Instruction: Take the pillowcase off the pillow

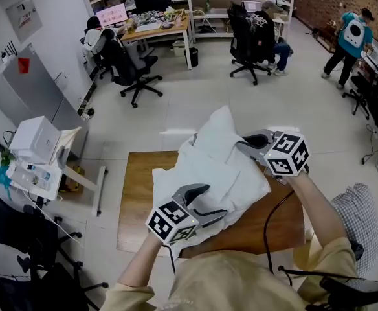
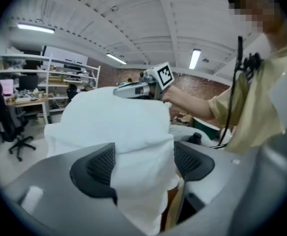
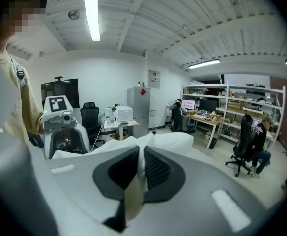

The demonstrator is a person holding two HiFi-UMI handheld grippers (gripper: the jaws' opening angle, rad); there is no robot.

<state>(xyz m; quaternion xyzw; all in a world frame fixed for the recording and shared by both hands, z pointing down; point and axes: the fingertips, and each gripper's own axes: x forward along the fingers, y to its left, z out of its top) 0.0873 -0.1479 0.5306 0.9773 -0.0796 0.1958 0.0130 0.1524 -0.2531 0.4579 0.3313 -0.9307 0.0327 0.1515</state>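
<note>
A white pillow in its white pillowcase (image 1: 218, 154) is held up over the wooden table (image 1: 137, 199). My right gripper (image 1: 244, 144) is at its far right side, shut on a thin fold of the pillowcase (image 3: 141, 156) pinched flat between its pads. My left gripper (image 1: 213, 201) is at the near lower end with its jaws wide. There the white cloth (image 2: 143, 151) hangs between the pads (image 2: 101, 163) and fills the gap, with no pinch to be seen. The left gripper view shows the right gripper (image 2: 129, 89) on top of the pillow. In the right gripper view the left gripper (image 3: 62, 132) stands beyond the cloth.
A person's sleeve and checked cloth (image 1: 357, 219) are at the lower right. A small side table with a white box (image 1: 37, 141) stands to the left. Office chairs (image 1: 134, 70), desks, shelves and several people are at the far end of the room.
</note>
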